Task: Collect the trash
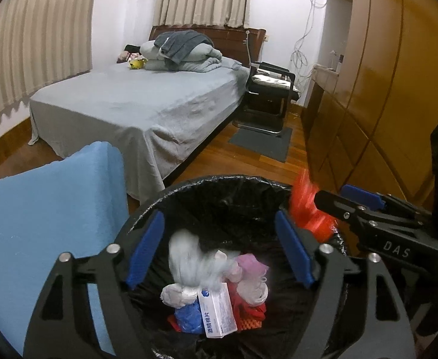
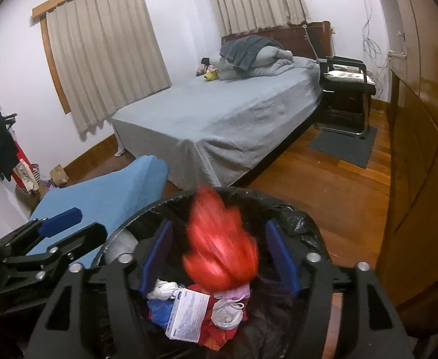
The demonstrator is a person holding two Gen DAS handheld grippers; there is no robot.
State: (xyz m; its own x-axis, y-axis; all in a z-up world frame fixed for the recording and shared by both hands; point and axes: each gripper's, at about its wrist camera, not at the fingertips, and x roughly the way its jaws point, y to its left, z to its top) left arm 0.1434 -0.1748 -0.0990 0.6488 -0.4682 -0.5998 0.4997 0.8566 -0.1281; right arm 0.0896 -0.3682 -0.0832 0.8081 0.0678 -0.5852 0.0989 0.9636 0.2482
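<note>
Both claws hang over the black-lined bin point(image 1: 207, 185), the left claw point(image 1: 219, 248) wide with a pale blurred wad point(image 1: 189, 257) falling free, the right claw point(image 2: 219, 257) wide around a loose red scrap point(image 2: 221, 251); next, I reckon, they go looking for more trash.

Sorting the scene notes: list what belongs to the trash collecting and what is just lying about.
Job:
- bin with black liner
- blurred red piece between the open right gripper pads
- blurred white piece between the open left gripper pads
- white box in the bin

Lying about:
- bed
- blue cushion
- chair
- grey mat
</note>
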